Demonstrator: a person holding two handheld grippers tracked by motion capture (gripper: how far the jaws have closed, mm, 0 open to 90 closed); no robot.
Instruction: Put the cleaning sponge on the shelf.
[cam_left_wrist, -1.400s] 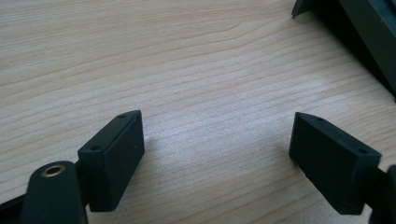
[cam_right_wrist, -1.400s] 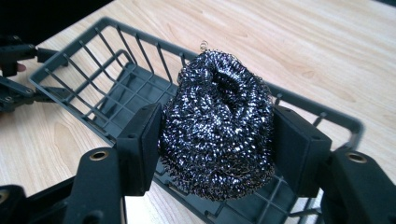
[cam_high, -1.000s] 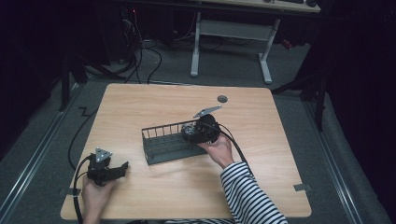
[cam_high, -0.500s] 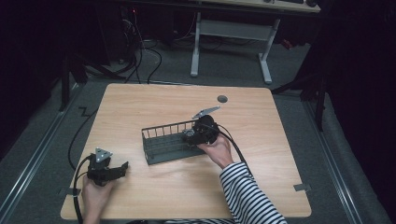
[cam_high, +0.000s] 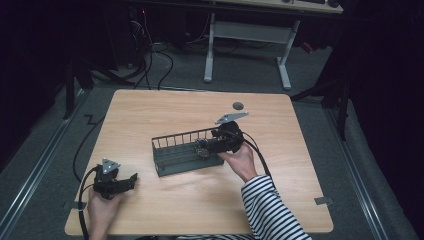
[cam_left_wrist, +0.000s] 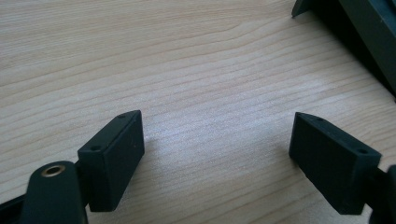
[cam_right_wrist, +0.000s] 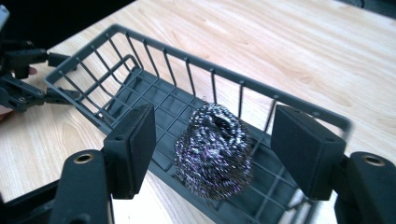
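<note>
No readable text, labels, brands, numbers or signs anywhere in these views.

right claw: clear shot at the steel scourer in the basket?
Likely yes. The right claw is open, its jaws either side of the scourer in the wire basket, nothing between.

The wire basket (cam_high: 186, 151) sits mid-tabletop (cam_high: 150, 115), its walls blocking low passes; a steel scourer (cam_right_wrist: 215, 151) fills its right end between the right hand-held gripper (cam_right_wrist: 215, 154) jaws. Bare wood lies open left, far and near. A small dark disc (cam_high: 238, 105) sits far-right.
</note>
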